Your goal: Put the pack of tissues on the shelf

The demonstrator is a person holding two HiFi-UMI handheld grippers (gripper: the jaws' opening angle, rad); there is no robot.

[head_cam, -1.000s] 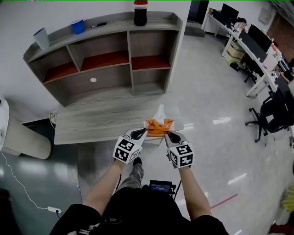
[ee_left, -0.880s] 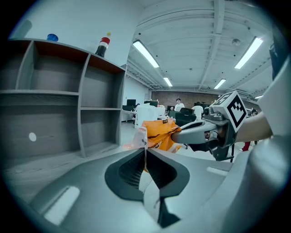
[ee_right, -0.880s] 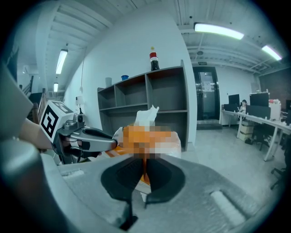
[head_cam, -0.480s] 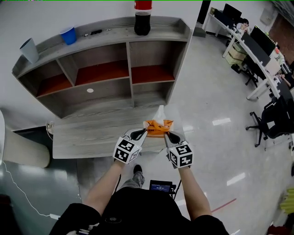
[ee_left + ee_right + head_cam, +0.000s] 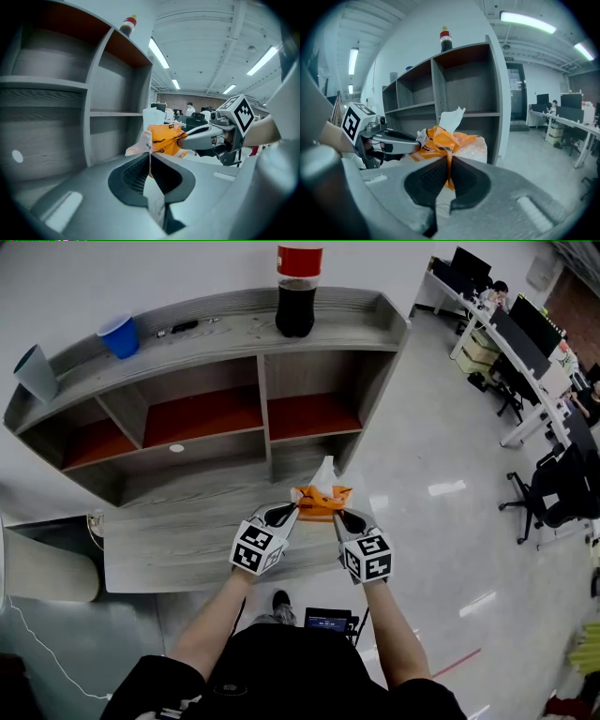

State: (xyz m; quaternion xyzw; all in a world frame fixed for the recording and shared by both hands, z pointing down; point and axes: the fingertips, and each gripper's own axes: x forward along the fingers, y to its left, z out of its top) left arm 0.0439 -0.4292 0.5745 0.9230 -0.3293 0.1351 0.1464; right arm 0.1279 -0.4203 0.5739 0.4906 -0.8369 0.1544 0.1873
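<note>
An orange pack of tissues [image 5: 321, 500] with a white tissue sticking up hangs between my two grippers, above the front ledge of the grey wooden shelf [image 5: 216, 521]. My left gripper [image 5: 296, 507] is shut on the pack's left edge of wrapper [image 5: 146, 143]. My right gripper [image 5: 339, 512] is shut on its right edge [image 5: 449, 151]. In the right gripper view the pack [image 5: 445, 138] sits before the shelf's lower right compartment [image 5: 471, 101]. In the left gripper view the right gripper [image 5: 187, 137] pinches the pack's far side.
The shelf unit has red-lined upper compartments [image 5: 314, 415]. On its top stand a cola bottle [image 5: 296, 289], a blue cup [image 5: 119, 336] and a grey cup [image 5: 36, 372]. Office desks and chairs [image 5: 548, 418] stand at the right. A white bin [image 5: 42, 568] lies at the left.
Both grippers have moved forward together with the tissue pack toward the shelf. The shelf now looms larger and closer in the head view. The grips have not changed.
</note>
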